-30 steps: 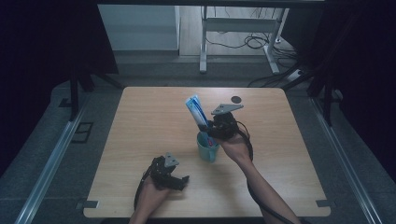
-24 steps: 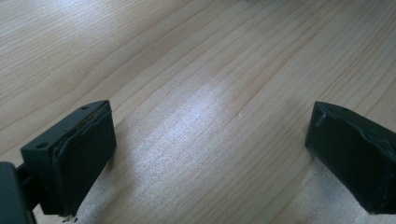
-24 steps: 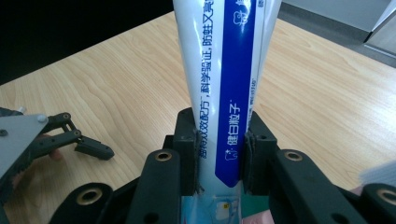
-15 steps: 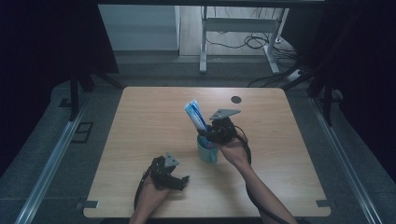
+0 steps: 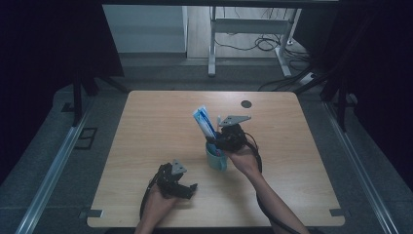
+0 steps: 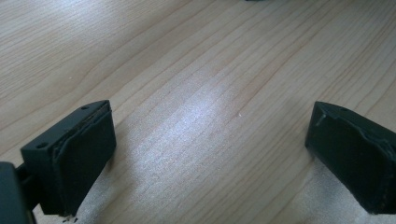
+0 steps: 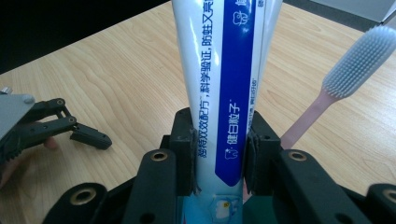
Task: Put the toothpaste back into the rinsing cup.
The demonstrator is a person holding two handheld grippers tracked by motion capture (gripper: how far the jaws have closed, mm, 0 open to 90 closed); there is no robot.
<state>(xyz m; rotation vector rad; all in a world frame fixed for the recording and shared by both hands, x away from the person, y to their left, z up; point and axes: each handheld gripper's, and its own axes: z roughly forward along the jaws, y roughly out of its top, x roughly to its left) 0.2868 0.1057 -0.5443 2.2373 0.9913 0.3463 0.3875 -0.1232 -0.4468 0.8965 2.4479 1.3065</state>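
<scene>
— Right gripper [image 7: 219, 154] clamped on toothpaste tube [image 7: 224, 84], standing in green cup [image 5: 215, 158] beside toothbrush [image 7: 345, 79].
— Left gripper [image 6: 210, 154] gaping, idle over table [image 6: 196, 70]. Handling?
— Probably light, soft, slick; best pinched low, gently.

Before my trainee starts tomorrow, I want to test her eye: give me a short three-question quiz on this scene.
1. What does the right gripper clamp?
2. True or false: the left gripper holds the toothbrush.
3. Where does the toothpaste tube stand? A) flat on the table B) in the green cup C) on the floor

Key: 1. the toothpaste tube; 2. false, its jaws stand open over bare wood; 3. B
</scene>
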